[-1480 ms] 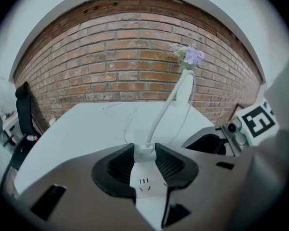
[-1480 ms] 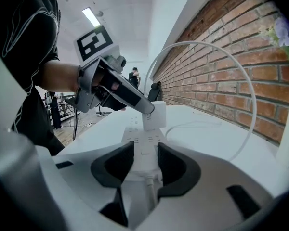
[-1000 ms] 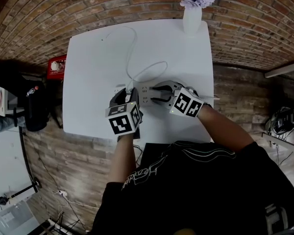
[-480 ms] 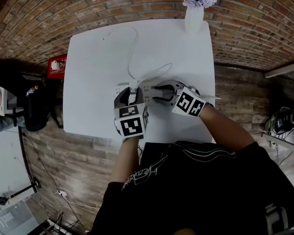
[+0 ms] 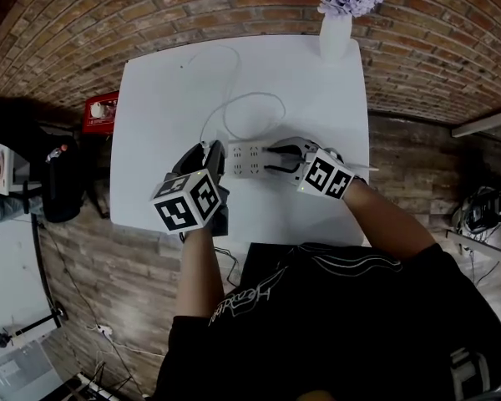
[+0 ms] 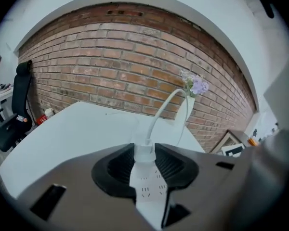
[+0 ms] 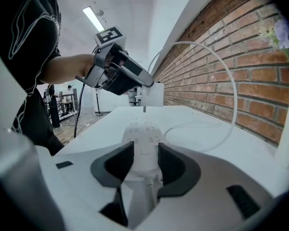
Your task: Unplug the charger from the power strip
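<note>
Right gripper view, charger (image 7: 152,94) above power strip (image 7: 141,134)

surface: white table (image 5: 159,140) | on it: white power strip (image 5: 246,159) between right gripper (image 5: 271,155) jaws | charger cable (image 5: 259,94) looped just beyond that gripper | flower vase (image 5: 335,36) well beyond, at far corner

So the power strip (image 5: 247,159) is laid on the table (image 5: 163,90), near the front edge. Its right end is clamped by the right gripper (image 5: 277,155). The charger (image 7: 151,94) is held just off the strip's left end by the left gripper (image 5: 210,152), clear of it. The cable (image 6: 155,117) is looped behind the strip, and a vase (image 5: 335,36) is parked well behind it, to the right.
</note>
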`<state>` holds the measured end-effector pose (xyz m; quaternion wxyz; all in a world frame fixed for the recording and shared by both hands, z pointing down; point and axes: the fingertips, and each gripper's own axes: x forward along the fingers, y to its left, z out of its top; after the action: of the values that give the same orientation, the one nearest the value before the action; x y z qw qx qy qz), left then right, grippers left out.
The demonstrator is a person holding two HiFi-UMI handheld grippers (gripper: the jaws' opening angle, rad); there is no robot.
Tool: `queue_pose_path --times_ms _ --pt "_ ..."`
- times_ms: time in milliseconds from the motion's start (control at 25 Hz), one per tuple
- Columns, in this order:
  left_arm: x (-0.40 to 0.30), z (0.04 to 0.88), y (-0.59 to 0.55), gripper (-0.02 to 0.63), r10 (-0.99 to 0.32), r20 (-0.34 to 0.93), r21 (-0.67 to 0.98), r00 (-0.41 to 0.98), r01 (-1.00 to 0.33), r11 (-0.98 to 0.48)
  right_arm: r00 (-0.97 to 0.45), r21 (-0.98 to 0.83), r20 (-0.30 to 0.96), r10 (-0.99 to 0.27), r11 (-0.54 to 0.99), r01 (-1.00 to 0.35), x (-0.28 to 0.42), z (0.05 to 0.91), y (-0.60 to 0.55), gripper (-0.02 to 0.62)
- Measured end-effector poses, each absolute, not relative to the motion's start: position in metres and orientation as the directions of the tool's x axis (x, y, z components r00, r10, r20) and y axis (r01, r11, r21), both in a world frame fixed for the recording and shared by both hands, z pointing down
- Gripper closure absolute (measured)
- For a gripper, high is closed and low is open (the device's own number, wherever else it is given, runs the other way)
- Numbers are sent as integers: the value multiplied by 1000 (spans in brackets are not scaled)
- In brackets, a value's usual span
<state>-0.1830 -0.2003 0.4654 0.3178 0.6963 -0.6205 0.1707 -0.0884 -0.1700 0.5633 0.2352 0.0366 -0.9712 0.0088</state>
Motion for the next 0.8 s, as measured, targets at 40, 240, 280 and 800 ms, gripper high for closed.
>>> queue_pose_path --times_ms 40,240,280,800 --pt "-181 464 -198 475 -756 627 251 187 -968 -32 -887 -1 457 -68 997 -77 -88 563 -170 459" --pt "-170 469 -178 476 -757 588 426 286 -905 -11 -884 -39 462 -69 994 -98 -88 563 -172 459" --pt "-169 469 -173 476 -759 580 448 296 -894 -6 -890 -62 450 -74 992 -113 -87 560 -172 451" --pt "-150 433 -124 482 -788 426 650 444 -756 -75 -946 -323 212 -247 895 -306 -33 438 -133 559"
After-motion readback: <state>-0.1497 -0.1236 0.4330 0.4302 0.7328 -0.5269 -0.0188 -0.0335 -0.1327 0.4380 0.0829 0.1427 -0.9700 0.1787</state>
